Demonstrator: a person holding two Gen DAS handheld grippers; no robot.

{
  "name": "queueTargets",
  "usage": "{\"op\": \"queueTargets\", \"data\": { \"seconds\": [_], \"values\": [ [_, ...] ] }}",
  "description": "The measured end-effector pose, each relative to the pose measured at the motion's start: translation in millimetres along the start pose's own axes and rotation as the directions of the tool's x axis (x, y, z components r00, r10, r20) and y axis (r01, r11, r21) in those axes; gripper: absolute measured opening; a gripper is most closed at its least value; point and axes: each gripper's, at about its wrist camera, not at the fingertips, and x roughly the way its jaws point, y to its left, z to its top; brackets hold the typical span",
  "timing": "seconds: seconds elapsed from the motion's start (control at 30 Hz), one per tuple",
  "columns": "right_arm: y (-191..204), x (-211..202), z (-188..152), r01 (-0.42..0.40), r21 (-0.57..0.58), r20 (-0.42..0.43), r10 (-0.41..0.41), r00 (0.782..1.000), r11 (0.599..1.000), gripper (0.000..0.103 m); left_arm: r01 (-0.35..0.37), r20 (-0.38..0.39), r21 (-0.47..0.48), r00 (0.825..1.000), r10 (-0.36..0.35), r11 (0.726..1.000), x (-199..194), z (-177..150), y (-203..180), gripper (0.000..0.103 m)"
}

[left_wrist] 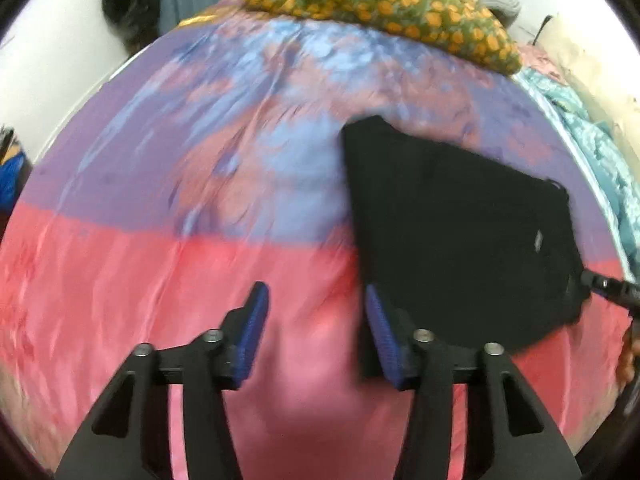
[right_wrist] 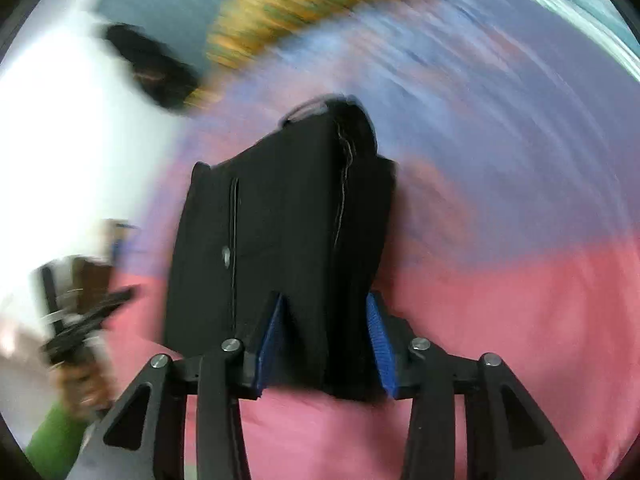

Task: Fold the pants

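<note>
Lying folded, black pants (left_wrist: 452,232)

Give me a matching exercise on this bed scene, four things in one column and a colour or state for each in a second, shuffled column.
Things:
1. folded pants
2. patterned pillow
3. left gripper
4. near part of the bedsheet

Descriptions:
A. pink
B. open, holding nothing
C. black
D. green with orange spots

Pairs: 1-C, 2-D, 3-B, 4-A
</note>
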Motion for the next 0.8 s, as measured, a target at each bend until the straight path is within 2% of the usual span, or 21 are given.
{"op": "queueTargets", "data": {
  "seconds": [0.03,0.07,0.1,0.13,0.2,0.3,0.37,0.4,0.47,0.5,0.57,0.73,0.8],
  "values": [
    [-12,-10,-8,0.002,0.037,0.035,-0.003,0.999,0.999,0.06,-0.002,0.028,-0.002,1.0,0.002,1.0,-12,-13,5,0.059],
    [-19,-28,-18,-0.021,0.059,0.086,0.016,0.996,0.998,0.065,-0.021,0.053,0.001,0.998,0.021,1.0,-24,-25,8,0.067],
    [-17,-46,-28,0.027,0.049,0.12,-0.033,0.992,0.998,0.074,-0.051,0.079,0.004,0.996,0.05,0.999,-35,-36,9,0.086],
    [-10,-63,-39,0.089,0.021,0.142,-0.091,0.986,0.996,0.089,-0.074,0.103,0.001,0.992,0.074,0.997,-51,-54,7,0.097],
    [13,-92,-63,0.149,-0.041,0.173,-0.14,0.975,0.988,0.103,-0.059,0.097,-0.004,0.994,0.06,0.998,-68,-76,-3,0.098],
    [58,-118,-105,0.267,-0.101,0.192,-0.244,0.951,0.958,0.103,-0.085,0.09,0.006,0.992,0.085,0.996,-84,-99,-17,0.099],
    [91,-127,-146,0.382,-0.139,0.226,-0.346,0.911,0.914,0.103,-0.117,0.117,0.01,0.986,0.115,0.993,-106,-115,-30,0.099],
    [98,-131,-158,0.402,-0.144,0.244,-0.362,0.9,0.904,0.103,-0.117,0.119,0.004,0.986,0.115,0.993,-116,-119,-33,0.099],
    [125,-136,-190,0.424,-0.162,0.27,-0.373,0.888,0.891,0.103,-0.091,0.106,0.003,0.99,0.09,0.996,-133,-127,-41,0.099],
    [134,-139,-195,0.426,-0.166,0.275,-0.373,0.886,0.89,0.103,-0.09,0.106,0.011,0.99,0.088,0.996,-140,-129,-45,0.099],
    [152,-151,-219,0.43,-0.159,0.31,-0.369,0.876,0.889,0.103,-0.121,0.122,0.045,0.986,0.115,0.992,-157,-137,-52,0.099],
    [184,-167,-235,0.47,-0.16,0.358,-0.393,0.847,0.868,0.103,-0.161,0.175,0.108,0.974,0.141,0.981,-188,-148,-66,0.099],
    [193,-171,-237,0.479,-0.17,0.369,-0.396,0.841,0.861,0.103,-0.169,0.202,0.121,0.969,0.143,0.978,-197,-150,-70,0.099]
  ]
}}
